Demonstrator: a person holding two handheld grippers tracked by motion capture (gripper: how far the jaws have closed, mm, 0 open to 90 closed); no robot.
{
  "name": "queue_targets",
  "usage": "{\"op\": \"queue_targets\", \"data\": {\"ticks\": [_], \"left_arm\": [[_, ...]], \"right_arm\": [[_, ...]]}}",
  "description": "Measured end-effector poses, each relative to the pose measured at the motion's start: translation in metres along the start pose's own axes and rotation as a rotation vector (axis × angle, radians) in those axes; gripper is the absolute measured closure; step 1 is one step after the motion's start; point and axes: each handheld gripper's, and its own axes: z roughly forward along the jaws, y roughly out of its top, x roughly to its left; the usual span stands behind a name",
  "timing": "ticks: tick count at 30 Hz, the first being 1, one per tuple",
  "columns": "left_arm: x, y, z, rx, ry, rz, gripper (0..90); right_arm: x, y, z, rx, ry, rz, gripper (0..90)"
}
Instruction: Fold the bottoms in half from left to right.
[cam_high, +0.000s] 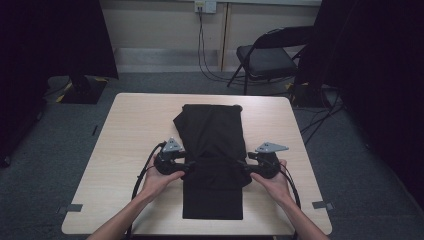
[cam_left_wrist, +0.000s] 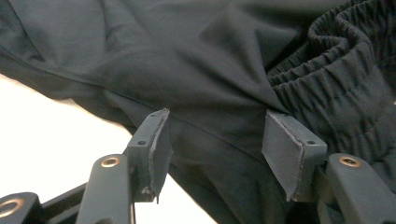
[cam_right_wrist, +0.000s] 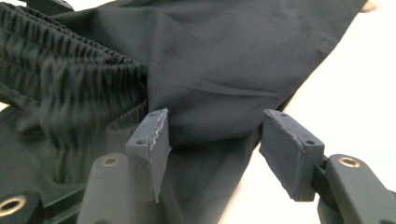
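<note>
Your trousers (cam_high: 212, 150) lie folded on the table (cam_high: 130, 130), a long dark strip running from near the far edge down almost to the near edge, roughly midway between the left and right edges. The far part is bunched and skewed a little toward the left edge; the near part lies flat and square.

Your left gripper (cam_high: 186, 167) sits at the strip's left side, about halfway along it, with your left hand (cam_high: 157, 181) behind it on the tabletop. In the left gripper view its jaws stand spread, with a fold of the cloth (cam_left_wrist: 205, 93) lying between them (the pads are not pressing on it), and the gathered waistband (cam_left_wrist: 341, 79) is just beside the right-hand jaw.

Your right gripper (cam_high: 245, 167) mirrors it at the strip's right side, held by your right hand (cam_high: 276, 184). Its jaws are spread too, a fold of the cloth (cam_right_wrist: 219, 84) between them, unpinched, and the waistband (cam_right_wrist: 65, 70) is bunched beside the left-hand jaw.
</note>
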Motion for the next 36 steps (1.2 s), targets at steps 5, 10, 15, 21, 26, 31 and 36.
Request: {"op": "queue_targets", "data": {"ticks": [5,10,15,21,26,31,36], "left_arm": [[-0.01,-0.004,-0.012,-0.001,-0.008,0.039,40.0],[-0.01,-0.006,-0.018,-0.027,-0.02,0.022,37.9],[-0.012,-0.004,-0.018,-0.047,-0.015,0.01,38.1],[-0.023,-0.007,-0.019,-0.041,-0.042,0.047,38.7],[-0.033,-0.01,-0.018,-0.011,-0.09,0.089,37.4],[-0.04,-0.009,-0.019,-0.012,-0.12,0.112,36.4],[-0.04,-0.013,-0.012,0.021,-0.112,0.123,36.8]], "right_arm": [[0.008,-0.003,-0.019,-0.025,0.02,-0.008,38.5],[0.015,-0.013,-0.029,-0.017,0.042,-0.019,36.3],[0.021,-0.014,-0.03,-0.012,0.052,-0.033,36.1],[0.023,-0.013,-0.026,-0.014,0.064,-0.03,35.3],[0.026,-0.012,-0.029,-0.028,0.073,-0.029,34.7],[0.029,-0.006,-0.026,-0.033,0.06,-0.05,34.6],[0.04,0.005,-0.019,-0.046,0.097,-0.062,34.3]]}}
